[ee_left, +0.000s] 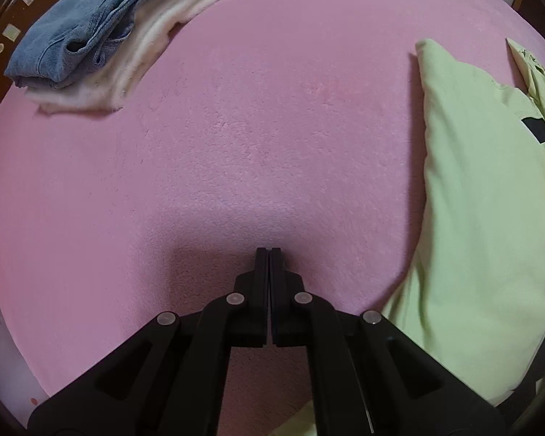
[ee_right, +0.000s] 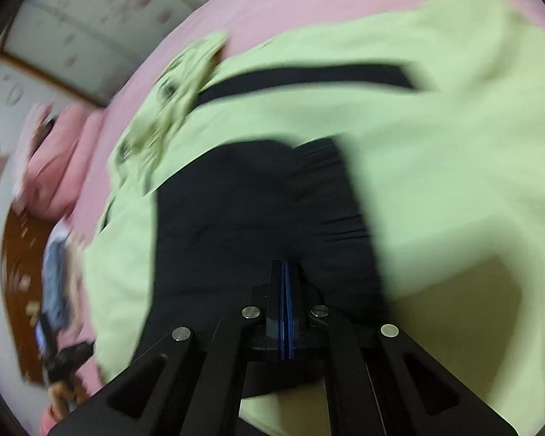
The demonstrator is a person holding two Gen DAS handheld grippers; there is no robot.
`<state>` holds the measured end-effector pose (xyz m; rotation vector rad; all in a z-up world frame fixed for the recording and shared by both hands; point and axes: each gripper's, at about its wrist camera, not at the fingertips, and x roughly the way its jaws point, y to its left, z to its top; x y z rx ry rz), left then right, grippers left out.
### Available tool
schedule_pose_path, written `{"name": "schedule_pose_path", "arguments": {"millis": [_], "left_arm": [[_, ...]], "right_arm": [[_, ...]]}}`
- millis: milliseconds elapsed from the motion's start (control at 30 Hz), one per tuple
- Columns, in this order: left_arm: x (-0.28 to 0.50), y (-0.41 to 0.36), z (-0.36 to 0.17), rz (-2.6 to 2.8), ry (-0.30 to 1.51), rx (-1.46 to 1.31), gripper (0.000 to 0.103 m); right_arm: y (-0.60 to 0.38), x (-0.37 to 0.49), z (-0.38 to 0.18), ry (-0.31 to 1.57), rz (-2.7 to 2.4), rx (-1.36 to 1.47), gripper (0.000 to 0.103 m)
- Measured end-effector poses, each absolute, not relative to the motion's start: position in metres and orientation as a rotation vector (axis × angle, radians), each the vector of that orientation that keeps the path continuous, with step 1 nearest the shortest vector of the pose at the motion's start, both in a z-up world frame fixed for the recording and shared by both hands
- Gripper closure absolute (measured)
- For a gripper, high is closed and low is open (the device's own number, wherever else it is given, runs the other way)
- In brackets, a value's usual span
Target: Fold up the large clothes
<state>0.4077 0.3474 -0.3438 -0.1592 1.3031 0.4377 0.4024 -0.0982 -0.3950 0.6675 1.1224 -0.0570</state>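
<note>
Pink fleece blanket [ee_left: 258, 109] covers the bed, with a light green garment [ee_left: 483, 196] lying on its right part.

Left gripper [ee_left: 269, 251] has its fingers pressed together, empty, low over the bare pink surface. Right gripper [ee_right: 286, 264] is also pressed together, over the black panel [ee_right: 258, 218] of the green garment; whether it pinches cloth I cannot tell. Folded jeans [ee_left: 80, 25] lie on white folded cloth [ee_left: 134, 54] at the far left.

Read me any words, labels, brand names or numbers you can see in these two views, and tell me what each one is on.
No text can be read.
Light green garment: black patch and dark print marks near its far edge, too small to read; blurred in the right wrist view.
Wooden headboard: pale stickers, no letters legible.
Folded jeans: no label visible.
</note>
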Motion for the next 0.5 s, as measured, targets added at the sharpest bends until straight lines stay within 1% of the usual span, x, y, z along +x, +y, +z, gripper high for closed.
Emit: {"name": "schedule_pose_path", "arguments": {"millis": [100, 167, 233, 267, 300, 333, 367, 400, 433, 467, 500], "left_arm": [[0.403, 0.347, -0.342, 0.447, 1.286, -0.133, 0.102], [0.395, 0.341, -0.339, 0.450, 1.271, -0.132, 0.102], [0.378, 0.328, -0.328, 0.453, 1.249, -0.144, 0.102], [0.377, 0.326, -0.320, 0.450, 1.241, -0.142, 0.102], [0.374, 0.320, -0.312, 0.438, 1.230, -0.138, 0.102], [0.370, 0.313, -0.303, 0.430, 1.222, -0.127, 0.102], [0.367, 0.308, -0.298, 0.425, 1.221, -0.117, 0.100], [0.364, 0.300, -0.292, 0.411, 1.227, -0.105, 0.098], [0.361, 0.298, -0.280, 0.397, 1.237, -0.102, 0.096], [0.358, 0.291, -0.276, 0.380, 1.246, -0.104, 0.089], [0.354, 0.283, -0.271, 0.356, 1.257, -0.111, 0.075]], "right_arm": [[-0.102, 0.392, -0.391, 1.106, -0.094, 0.698, 0.102], [-0.095, 0.389, -0.387, 1.105, -0.134, 0.648, 0.102], [-0.076, 0.390, -0.380, 1.119, -0.165, 0.582, 0.099], [-0.069, 0.391, -0.376, 1.128, -0.175, 0.550, 0.094], [-0.066, 0.389, -0.370, 1.130, -0.181, 0.526, 0.084], [-0.066, 0.383, -0.362, 1.127, -0.180, 0.514, 0.078], [-0.059, 0.393, -0.354, 1.123, -0.178, 0.510, 0.064], [-0.053, 0.392, -0.348, 1.115, -0.174, 0.509, 0.054], [-0.046, 0.390, -0.343, 1.109, -0.168, 0.504, 0.050], [-0.042, 0.388, -0.339, 1.109, -0.163, 0.499, 0.043], [-0.038, 0.383, -0.333, 1.113, -0.166, 0.491, 0.039]]}}
